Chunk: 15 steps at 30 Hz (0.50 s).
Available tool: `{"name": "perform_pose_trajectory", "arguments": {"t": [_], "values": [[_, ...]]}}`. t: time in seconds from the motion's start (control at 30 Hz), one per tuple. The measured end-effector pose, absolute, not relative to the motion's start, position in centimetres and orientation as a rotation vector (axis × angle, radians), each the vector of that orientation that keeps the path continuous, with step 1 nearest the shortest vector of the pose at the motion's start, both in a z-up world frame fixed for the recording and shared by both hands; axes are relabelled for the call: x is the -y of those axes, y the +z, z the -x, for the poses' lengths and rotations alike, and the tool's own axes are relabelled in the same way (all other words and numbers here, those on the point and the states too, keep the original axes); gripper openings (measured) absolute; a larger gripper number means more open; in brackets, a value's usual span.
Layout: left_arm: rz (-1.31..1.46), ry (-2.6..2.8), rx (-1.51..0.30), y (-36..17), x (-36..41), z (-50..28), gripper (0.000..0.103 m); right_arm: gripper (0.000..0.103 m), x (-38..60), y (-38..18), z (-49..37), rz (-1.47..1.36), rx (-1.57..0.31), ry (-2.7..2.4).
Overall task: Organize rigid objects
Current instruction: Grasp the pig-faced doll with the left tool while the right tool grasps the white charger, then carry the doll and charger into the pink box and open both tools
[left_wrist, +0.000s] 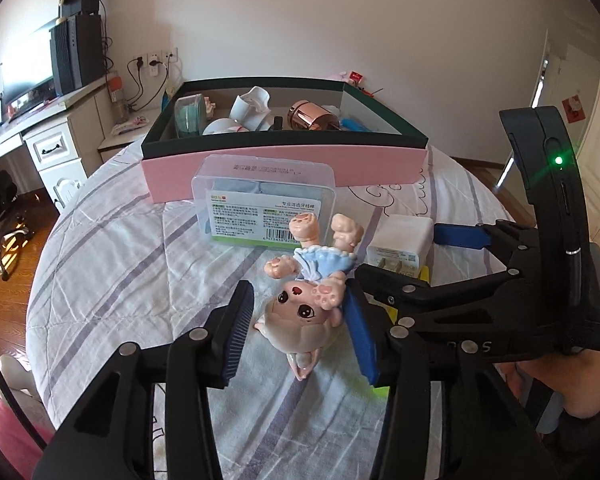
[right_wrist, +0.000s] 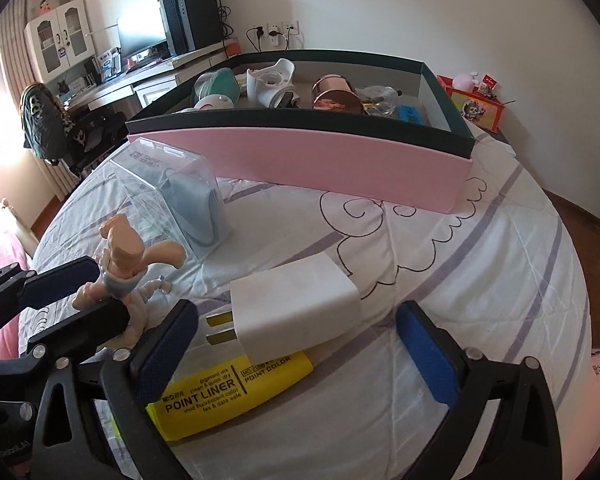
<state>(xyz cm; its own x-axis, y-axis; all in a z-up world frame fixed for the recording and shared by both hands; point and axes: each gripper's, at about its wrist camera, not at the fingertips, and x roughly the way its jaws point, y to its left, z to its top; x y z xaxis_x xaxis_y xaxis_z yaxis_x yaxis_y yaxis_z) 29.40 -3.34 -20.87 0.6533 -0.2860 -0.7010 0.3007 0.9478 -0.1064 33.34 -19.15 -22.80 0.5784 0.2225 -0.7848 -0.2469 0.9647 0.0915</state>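
1 doll (left_wrist: 312,300), 1 white charger (right_wrist: 296,304), 1 yellow highlighter (right_wrist: 228,392), 1 clear plastic case (left_wrist: 264,200), 1 pink box (right_wrist: 340,160), 2 tools (left_wrist: 296,328) (right_wrist: 296,356)

- We're in a home bedroom: a quilted bedspread (right_wrist: 480,280) with stripes and cartoon clouds fills the foreground.
- Desk (left_wrist: 40,120) along the wall, monitor (right_wrist: 140,36) and computer tower (right_wrist: 190,20) on it.
- White glass-door cabinet (right_wrist: 60,40), curtains, wood floor.
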Motion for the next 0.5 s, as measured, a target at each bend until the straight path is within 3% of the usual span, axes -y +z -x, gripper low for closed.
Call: {"name": "perform_pose_trajectory", "arguments": {"t": [0.13, 0.23, 0.33, 0.4, 0.5], "values": [[-0.027, -0.318, -0.809, -21.6, 3.7, -30.1, 0.07, 0.071, 19.0, -22.8, -33.5, 0.073, -0.914, 0.288], [-0.029, -0.32, -0.823, -22.2, 4.0, -30.4, 0.077, 0.071, 19.3, -22.7, -33.5, 0.074, -0.911, 0.295], [-0.039, -0.346, -0.857, -22.9, 4.6, -30.7, 0.066, 0.071, 19.9, -22.5, -33.2, 0.067, -0.899, 0.273], [-0.084, -0.338, -0.859, -23.1, 5.4, -30.7, 0.05, 0.071, 20.4, -22.4, -33.2, 0.058, -0.895, 0.267], [-0.084, -0.33, -0.852, -22.9, 5.5, -30.6, 0.046, 0.071, 20.7, -22.4, -33.0, 0.051, -0.891, 0.263]]}}
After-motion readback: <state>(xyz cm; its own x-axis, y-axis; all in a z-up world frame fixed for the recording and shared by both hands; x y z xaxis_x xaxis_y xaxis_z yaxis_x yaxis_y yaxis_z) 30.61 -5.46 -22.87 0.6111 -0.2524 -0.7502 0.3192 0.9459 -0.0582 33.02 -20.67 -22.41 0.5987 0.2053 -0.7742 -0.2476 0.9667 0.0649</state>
